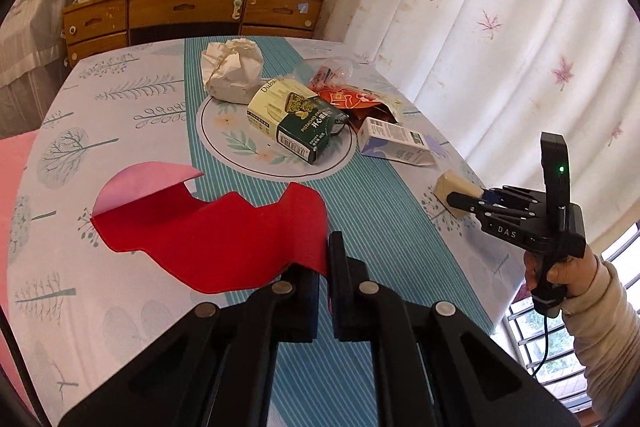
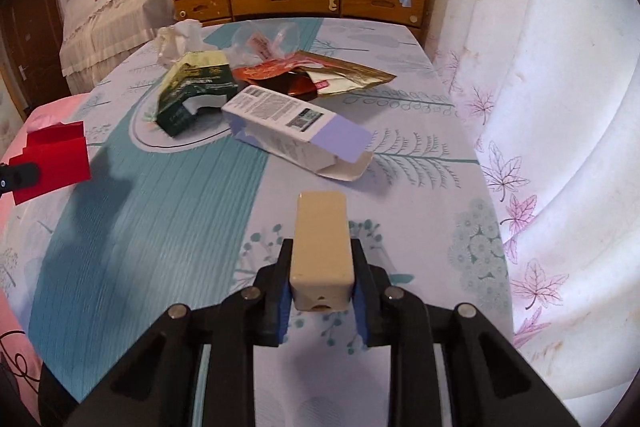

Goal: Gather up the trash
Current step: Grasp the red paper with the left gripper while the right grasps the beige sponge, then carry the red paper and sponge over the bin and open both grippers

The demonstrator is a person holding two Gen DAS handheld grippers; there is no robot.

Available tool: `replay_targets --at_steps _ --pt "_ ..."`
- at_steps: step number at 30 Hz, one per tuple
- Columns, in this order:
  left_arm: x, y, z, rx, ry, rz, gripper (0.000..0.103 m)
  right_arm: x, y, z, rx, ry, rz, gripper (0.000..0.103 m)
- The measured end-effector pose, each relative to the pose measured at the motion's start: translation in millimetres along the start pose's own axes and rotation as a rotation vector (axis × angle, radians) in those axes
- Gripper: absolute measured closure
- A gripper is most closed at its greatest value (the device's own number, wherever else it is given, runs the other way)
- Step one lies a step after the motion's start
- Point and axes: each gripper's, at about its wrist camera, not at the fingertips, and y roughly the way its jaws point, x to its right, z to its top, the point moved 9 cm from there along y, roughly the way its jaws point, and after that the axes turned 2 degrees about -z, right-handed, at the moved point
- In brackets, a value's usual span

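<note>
- Step in hand, my read: the pick phase. Both grippers are loaded, and no bin or bag shows in either view.
- Left gripper (image 1: 326, 267): jaws closed on the edge of a red felt-like sheet with wavy cut edges (image 1: 216, 235). The sheet fans out toward 10 o'clock in the left wrist view, held above the tree-print tablecloth (image 1: 120, 99); its far corner folds over, showing a pink underside.
- Right gripper (image 2: 322, 267): blue pads (image 2: 282, 297) clamp both long sides of a small cream rectangular plastic block (image 2: 320, 239). In the left wrist view the same block (image 1: 454, 189) sits at 3 o'clock, near the table edge; whether it is touching the cloth or just above it, I cannot tell.
- Block's long axis runs along the fingers, far end toward 12 o'clock in the right wrist view, aimed at the pile. The near end face has a small notch.
- Sheet's long axis runs roughly 4 to 10 o'clock in the left wrist view.
- Left on the table, 12 to 1 o'clock: crumpled white paper bag (image 1: 232, 71), green-and-cream pistachio carton (image 1: 296, 121) lying on its side, orange-and-gold foil pouch (image 2: 316, 75), white-and-lilac flat box (image 2: 300, 131) with its flap open, clear plastic wrapper (image 2: 264, 39).
- Next move likely calls for carrying both pieces to a container that is out of view, keeping the grips firm; the floppy sheet could drag on the cloth.
</note>
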Motion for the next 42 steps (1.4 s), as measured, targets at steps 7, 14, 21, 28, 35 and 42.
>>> replay_targets --at_steps 7,14,21,28,35,42 --pt "32.2 -43.1 -25.5 0.014 0.065 -0.014 0.101 -44.1 -55.8 -11.6 0.088 -0.014 0.118 0.078" --pt "73.7 -99.4 -72.4 0.005 0.136 -0.044 0.101 -100.6 -122.2 -49.7 0.122 -0.047 0.244 0.078" --pt "113.4 -139.6 -140.7 -0.035 0.192 -0.076 0.101 -138.5 -158.6 -116.6 0.071 -0.066 0.312 0.078" --pt "146.7 -135.9 -229.5 -0.141 0.222 -0.127 0.101 -153.3 -148.8 -194.3 -0.061 -0.049 0.32 0.078" --pt "141.8 -86.3 -292.2 -0.288 0.202 -0.139 0.101 -145.4 -100.6 -247.9 -0.207 -0.002 0.269 0.078" --pt "116.0 -19.6 -318.7 -0.356 0.205 -0.068 0.101 -134.9 -35.6 -282.4 -0.296 0.089 0.213 0.078"
